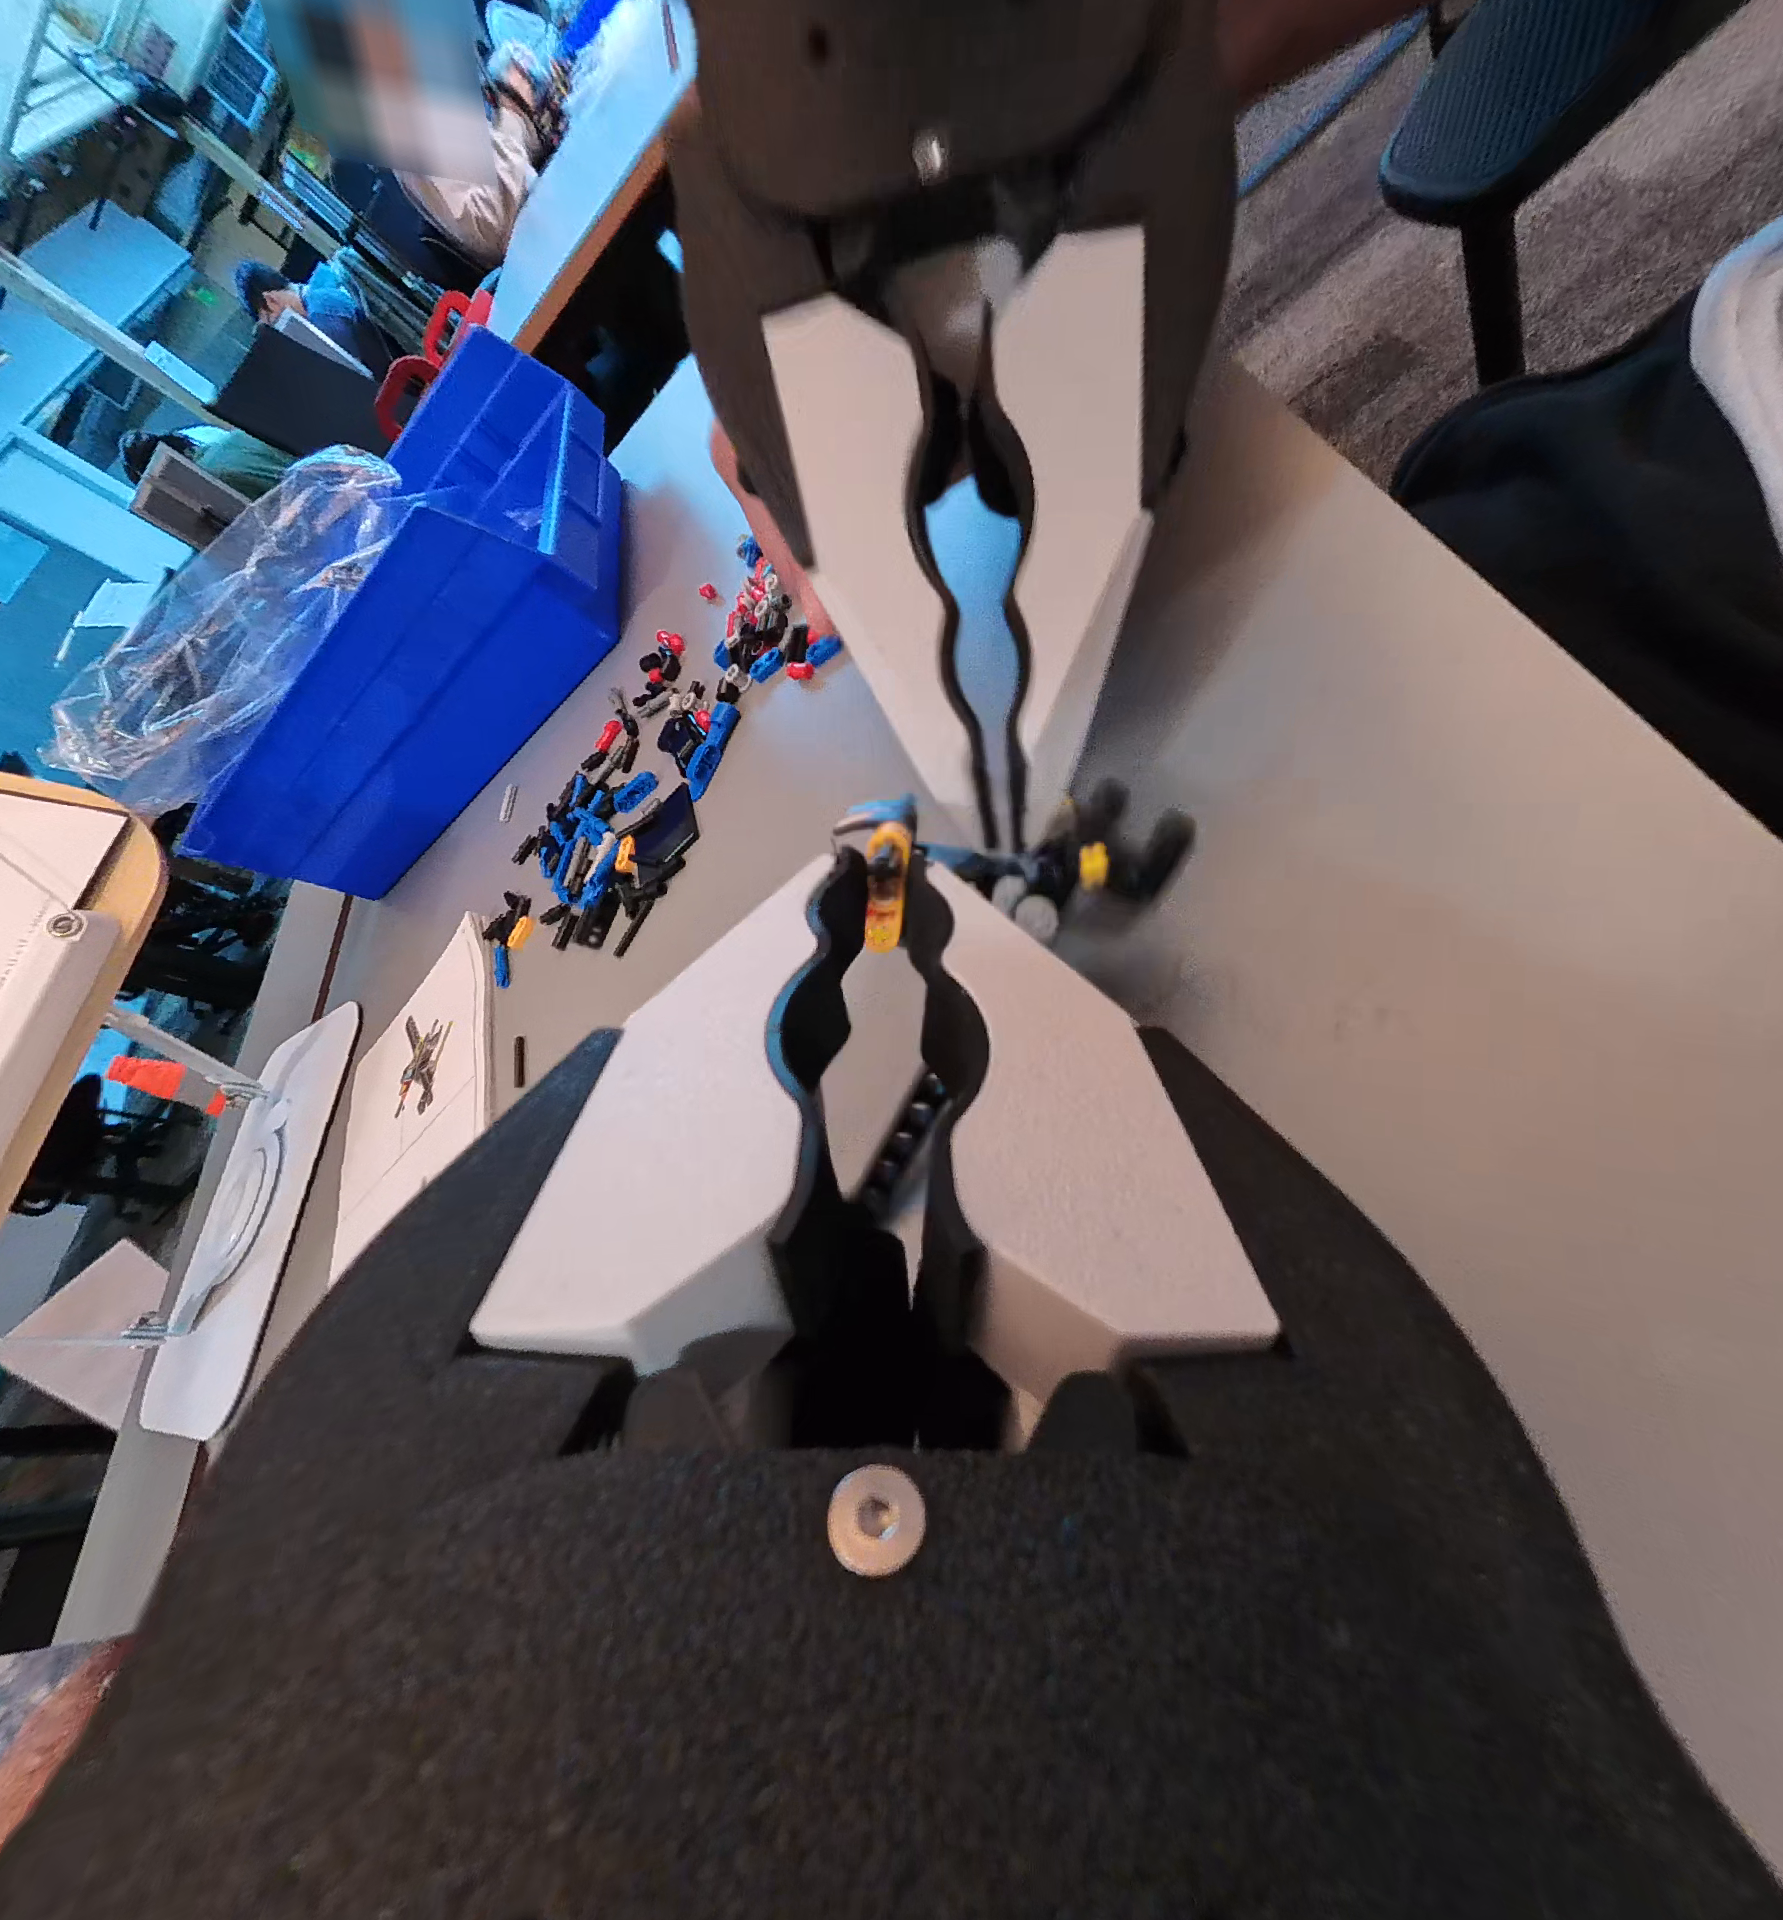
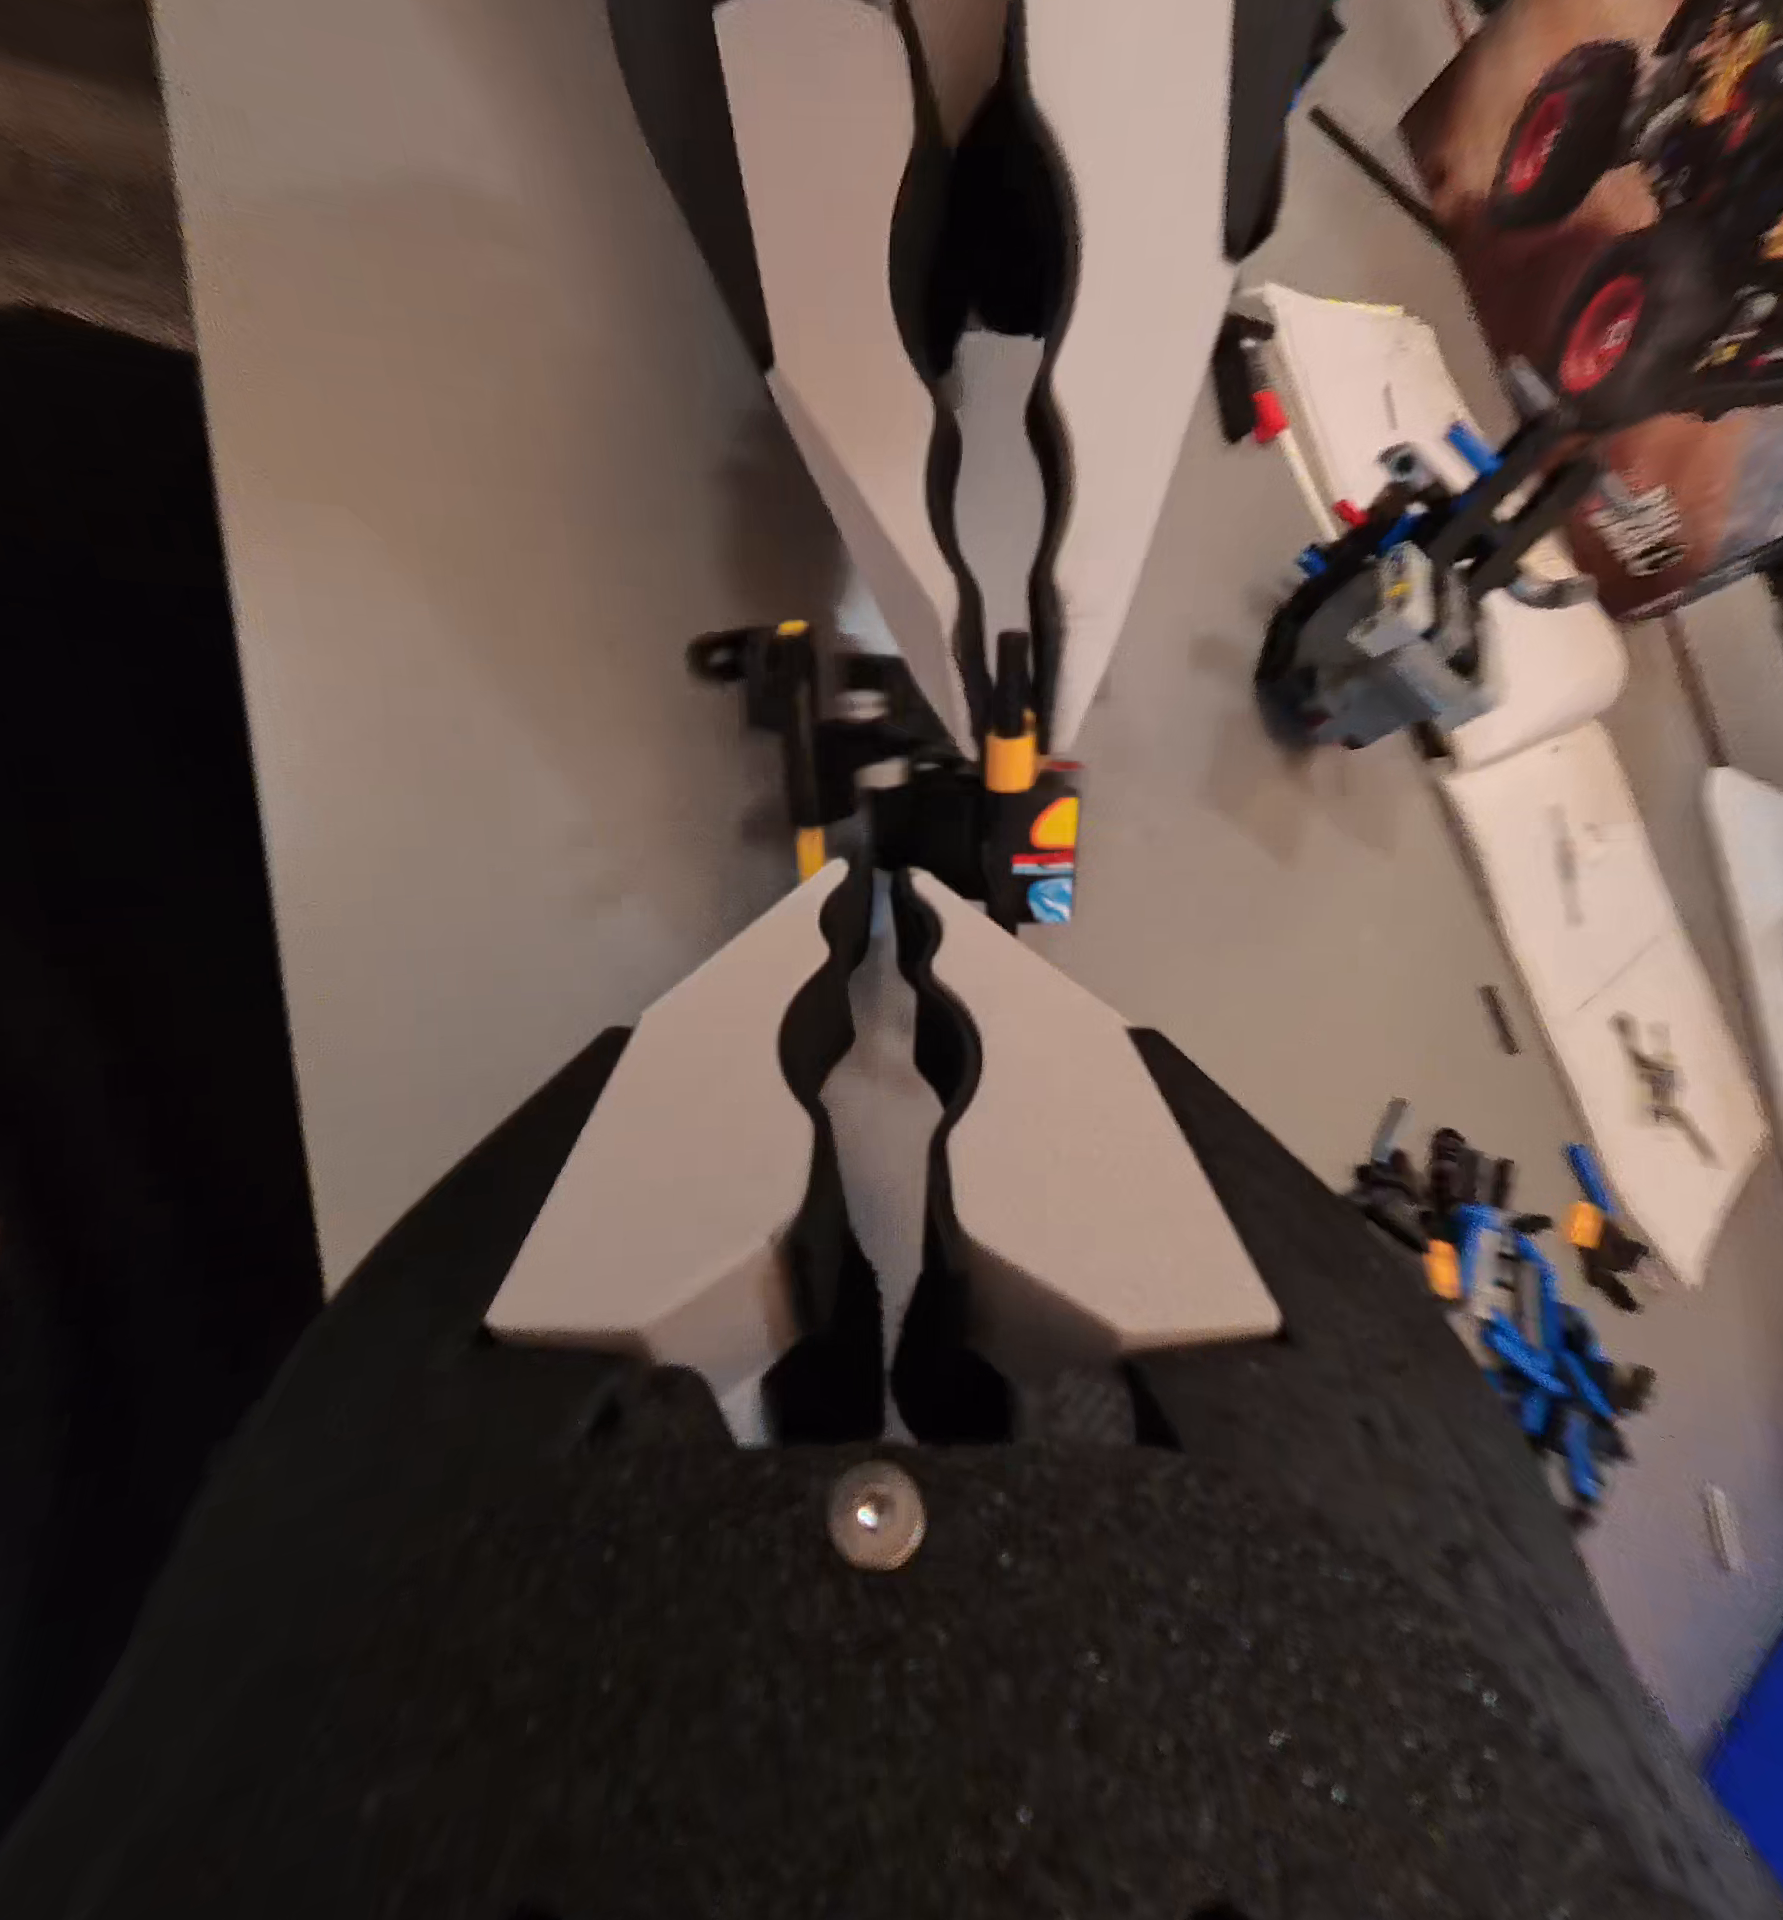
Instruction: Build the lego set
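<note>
A small black lego assembly (image 2: pixel 923 821) with yellow connectors and a stickered panel (image 2: pixel 1048 852) is held above the white table between both grippers. My right gripper (image 2: pixel 871 883) is shut on its black part; in the left wrist view it comes in from the top (image 1: pixel 1001 831). My left gripper (image 1: pixel 882 883) is shut on the yellow connector (image 1: pixel 887 899) at the assembly's other side. In the right wrist view it comes from the top (image 2: pixel 1006 707), pinching the yellow connector (image 2: pixel 1006 758). The black assembly (image 1: pixel 1084 862) is blurred in the left wrist view.
A pile of loose blue, black and red pieces (image 1: pixel 638 790) lies by a blue bin (image 1: pixel 430 644) with a plastic bag (image 1: pixel 232 623). A partly built vehicle (image 2: pixel 1406 634), the set's box (image 2: pixel 1697 260), instruction pages (image 2: pixel 1552 883) and more pieces (image 2: pixel 1521 1299) lie to the right. The table edge (image 2: pixel 232 727) is close. The tips of both grippers are at nearly the same place.
</note>
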